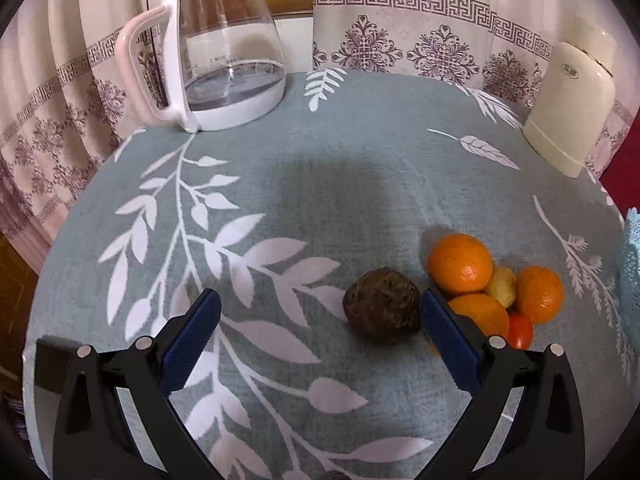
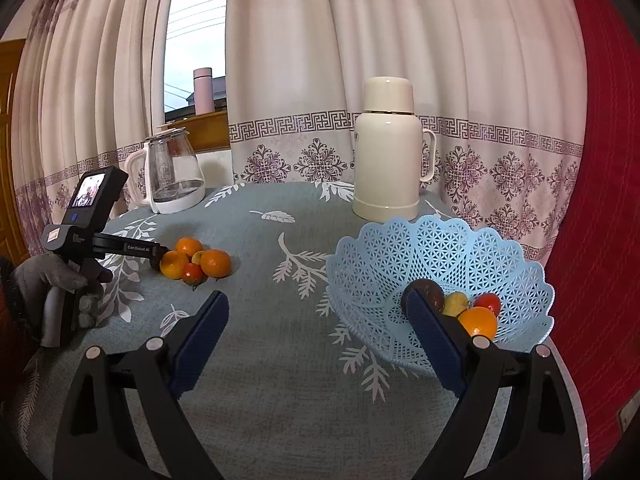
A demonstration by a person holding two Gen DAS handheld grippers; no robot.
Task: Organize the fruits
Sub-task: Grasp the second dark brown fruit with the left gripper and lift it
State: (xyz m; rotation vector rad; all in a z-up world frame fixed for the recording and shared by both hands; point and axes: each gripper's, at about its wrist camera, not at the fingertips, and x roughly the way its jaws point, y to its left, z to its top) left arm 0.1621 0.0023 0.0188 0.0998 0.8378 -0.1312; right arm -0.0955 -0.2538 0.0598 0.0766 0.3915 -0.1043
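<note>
In the left wrist view my left gripper (image 1: 318, 308) is open and low over the table. A dark brown round fruit (image 1: 382, 306) lies between its fingers, close to the right pad (image 1: 444, 332) and far from the left one. Just right of that pad sits a pile of three oranges (image 1: 460, 264), a small yellow fruit (image 1: 500, 286) and a red fruit (image 1: 520, 330). My right gripper (image 2: 320, 308) is open with nothing between its fingers, left of the blue lattice basket (image 2: 440, 248). The basket holds a dark fruit (image 2: 428, 294), a yellow one, a red one and an orange (image 2: 478, 322).
A glass kettle (image 1: 224, 60) stands at the back left and a cream thermos (image 2: 386, 148) at the back. A gloved hand (image 2: 60, 280) holds the left gripper (image 2: 156, 256) at the fruit pile (image 2: 216, 263). Curtains hang behind the round table (image 2: 280, 360) with its leaf-print cloth.
</note>
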